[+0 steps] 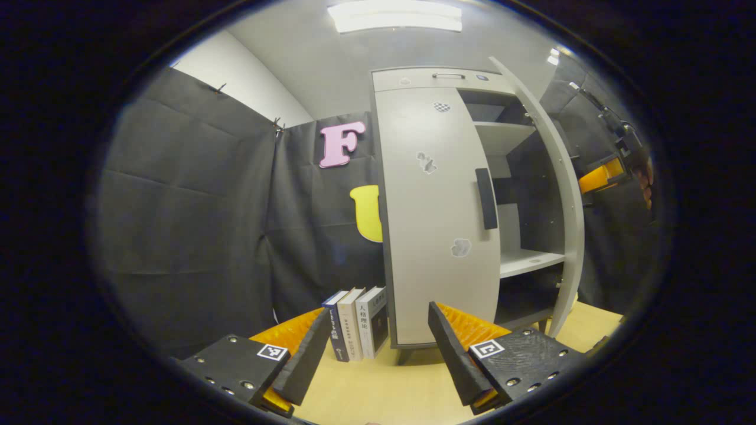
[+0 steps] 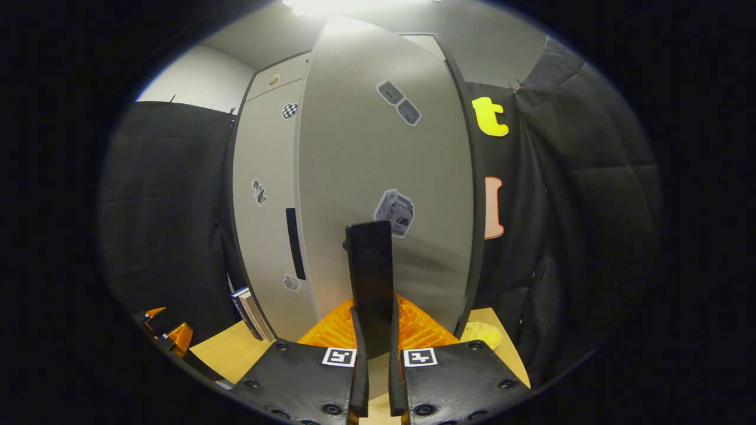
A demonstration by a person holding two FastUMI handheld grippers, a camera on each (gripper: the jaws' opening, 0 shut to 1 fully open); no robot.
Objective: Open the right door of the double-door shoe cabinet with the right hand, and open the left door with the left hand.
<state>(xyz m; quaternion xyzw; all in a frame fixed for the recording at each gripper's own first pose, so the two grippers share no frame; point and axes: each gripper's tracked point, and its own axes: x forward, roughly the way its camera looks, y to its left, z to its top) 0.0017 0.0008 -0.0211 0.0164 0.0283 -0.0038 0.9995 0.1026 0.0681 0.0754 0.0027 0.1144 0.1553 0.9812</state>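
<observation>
Up close, right hand-held gripper (image 2: 374,330) clamps right door's handle (image 2: 370,277).

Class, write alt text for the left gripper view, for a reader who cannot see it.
A grey double-door shoe cabinet stands on a wooden table, its right door swung open to show bare shelves and its left door closed. The open left gripper sits low in front, aimed toward the left door, whose black handle is untouched. Three books stand beside the cabinet.

Left gripper (image 1: 378,354) gapes wide at six o'clock; cabinet (image 1: 440,212) at one, left door (image 1: 434,236) closed, right door (image 1: 546,177) swung open; books (image 1: 357,321) beside.
</observation>
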